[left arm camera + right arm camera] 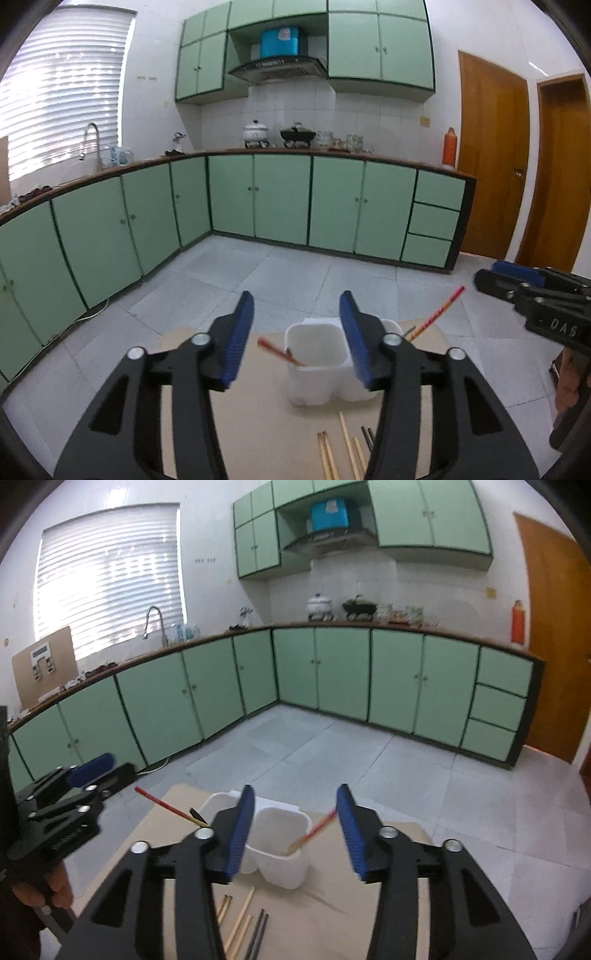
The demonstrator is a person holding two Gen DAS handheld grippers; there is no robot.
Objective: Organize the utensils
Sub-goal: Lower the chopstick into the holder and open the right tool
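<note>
A white two-compartment holder (317,365) (280,849) stands on a tan table top (258,424). A red chopstick (275,350) leans out of its left compartment, and another red chopstick (439,310) (314,830) leans out of the right one. Loose wooden chopsticks (349,443) (240,919) and dark chopsticks (367,437) (258,930) lie on the table in front of the holder. My left gripper (296,295) hovers open above the near side of the holder, nothing between its pads. My right gripper (296,788) is open beside it, also holding nothing.
The table's far edge ends just behind the holder, with grey tiled floor (258,273) beyond. Green cabinets (280,199) line the back and left walls. A person's hand (55,886) grips the left gripper's handle at the left edge of the right wrist view.
</note>
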